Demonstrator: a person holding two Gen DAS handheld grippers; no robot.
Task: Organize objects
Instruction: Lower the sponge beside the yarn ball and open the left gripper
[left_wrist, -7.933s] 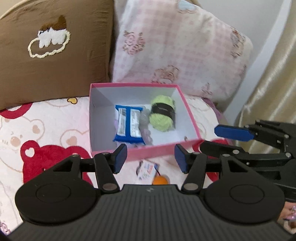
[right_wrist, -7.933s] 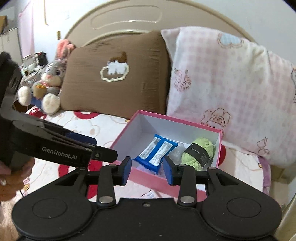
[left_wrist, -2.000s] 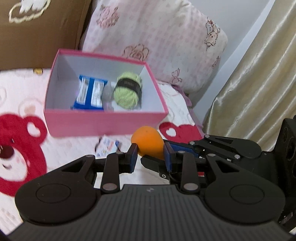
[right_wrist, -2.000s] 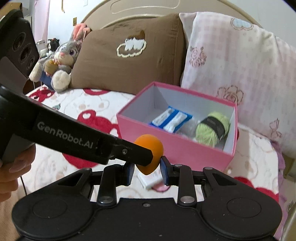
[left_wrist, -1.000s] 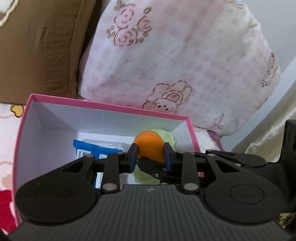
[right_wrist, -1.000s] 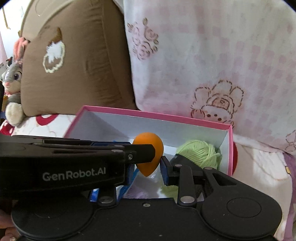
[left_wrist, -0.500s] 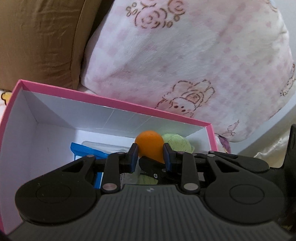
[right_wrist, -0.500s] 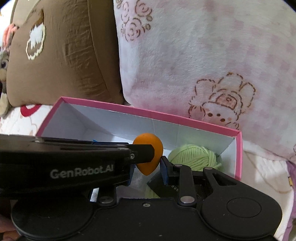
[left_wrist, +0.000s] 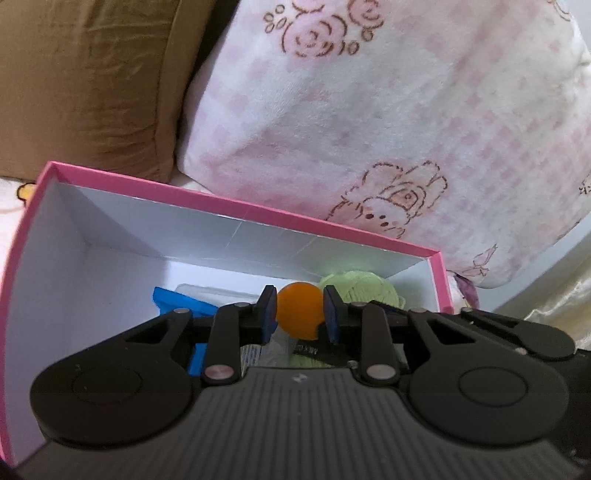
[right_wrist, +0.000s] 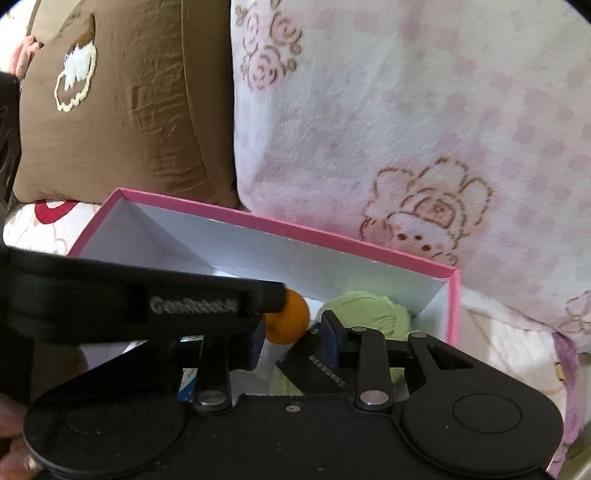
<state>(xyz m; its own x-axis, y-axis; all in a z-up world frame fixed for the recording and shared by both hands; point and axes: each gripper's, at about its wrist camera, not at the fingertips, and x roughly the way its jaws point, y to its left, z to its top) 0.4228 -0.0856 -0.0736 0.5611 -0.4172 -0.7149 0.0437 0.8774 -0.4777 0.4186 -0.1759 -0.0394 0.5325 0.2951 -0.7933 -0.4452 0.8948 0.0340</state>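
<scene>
- Looked down into a pink cardboard box (left_wrist: 236, 205) with white inner walls, set on a bed against a pink checked pillow (left_wrist: 369, 110) and a brown cushion (left_wrist: 81, 74).
- Gripped an orange ball (left_wrist: 298, 306) in the left gripper (left_wrist: 298, 314), blue pads pressed against both of its sides; held in the air above the box floor, inside the rim and towards the right half.
- Lay below it: a ball of light green yarn (left_wrist: 365, 286) in the far right corner and a blue snack packet (left_wrist: 177, 299) to the left, with a clear wrapper between them.
- Hovered alongside with the right gripper (right_wrist: 291, 339), jaws parted wider than the ball and pinching nothing; a gap showed at the right pad, while contact at the left pad could not be told.
- Judged as the placing step — ball over the box, not yet set down.
- Best lowered until just above the gap between yarn and packet, then released by a gentle opening of the left jaws, to keep the round ball from bouncing or rolling.
- Best kept clear of the crossed gripper fingers and the pink rim — the right gripper drawn aside first.
</scene>
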